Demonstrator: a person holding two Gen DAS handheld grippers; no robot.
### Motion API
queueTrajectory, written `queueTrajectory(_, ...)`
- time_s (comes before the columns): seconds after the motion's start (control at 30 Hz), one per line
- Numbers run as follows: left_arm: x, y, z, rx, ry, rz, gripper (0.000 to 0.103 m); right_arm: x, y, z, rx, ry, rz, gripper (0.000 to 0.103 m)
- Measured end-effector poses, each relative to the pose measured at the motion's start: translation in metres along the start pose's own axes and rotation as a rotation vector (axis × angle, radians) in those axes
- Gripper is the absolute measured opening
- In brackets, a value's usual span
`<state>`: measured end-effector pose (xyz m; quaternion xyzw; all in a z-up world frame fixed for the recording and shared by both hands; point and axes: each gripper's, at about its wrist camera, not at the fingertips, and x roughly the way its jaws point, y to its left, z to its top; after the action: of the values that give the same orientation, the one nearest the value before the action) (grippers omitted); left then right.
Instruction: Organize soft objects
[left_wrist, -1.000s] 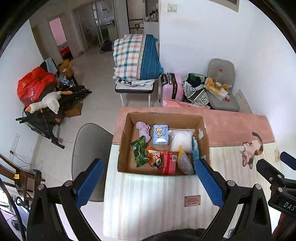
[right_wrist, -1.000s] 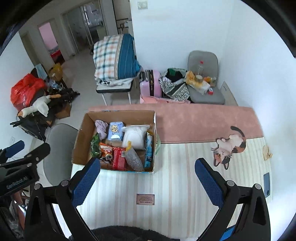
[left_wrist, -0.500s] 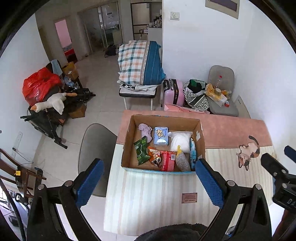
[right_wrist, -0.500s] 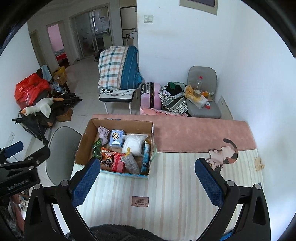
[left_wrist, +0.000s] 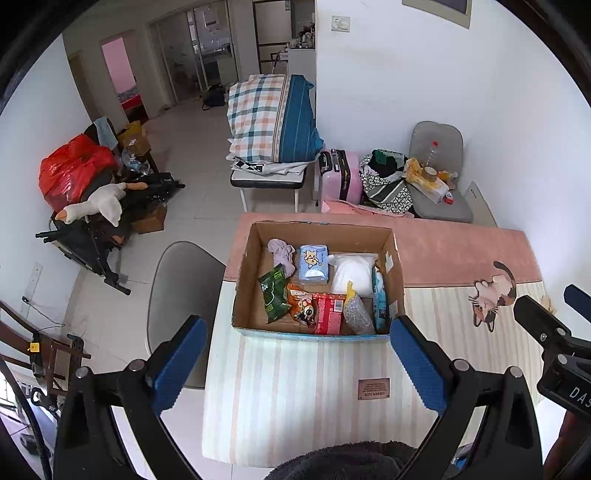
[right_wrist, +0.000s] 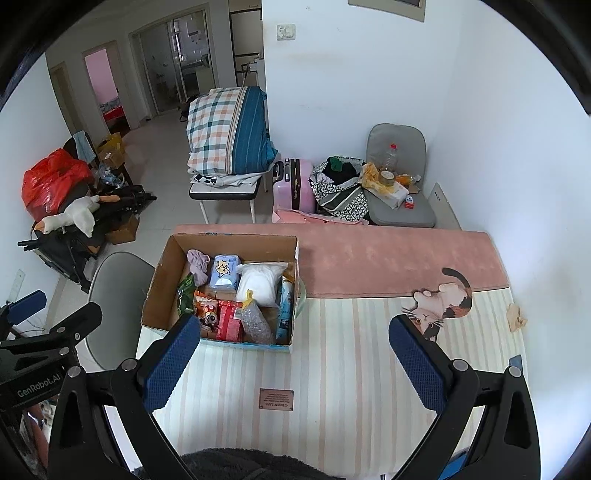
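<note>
Box: open brown cardboard box is sitting centre frame.
Contents: crumpled lilac cloth, light-blue tissue pack, white plastic pouch, green snack bag are lying inside.

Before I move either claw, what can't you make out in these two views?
- Cardboard box: its near wall hides the floor's front edge, left view.
- Brown label on the striped mat: print too small, both views.
- Dark fuzzy thing: cut off by the bottom edge.

Black-framed left gripper and right gripper, blue textured pads, silver screws, white "GenRobot.AI" lettering on one body.
</note>
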<state>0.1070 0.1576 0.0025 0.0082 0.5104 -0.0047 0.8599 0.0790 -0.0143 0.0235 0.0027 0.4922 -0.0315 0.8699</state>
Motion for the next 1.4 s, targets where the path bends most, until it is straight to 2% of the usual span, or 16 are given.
queueTrajectory(1.4, -0.008, -0.003, -0.013, 0.002, -0.006, 0.004, 0.101, -0.005, -0.007, -0.008, -0.011, -0.011, -0.001, 0.103)
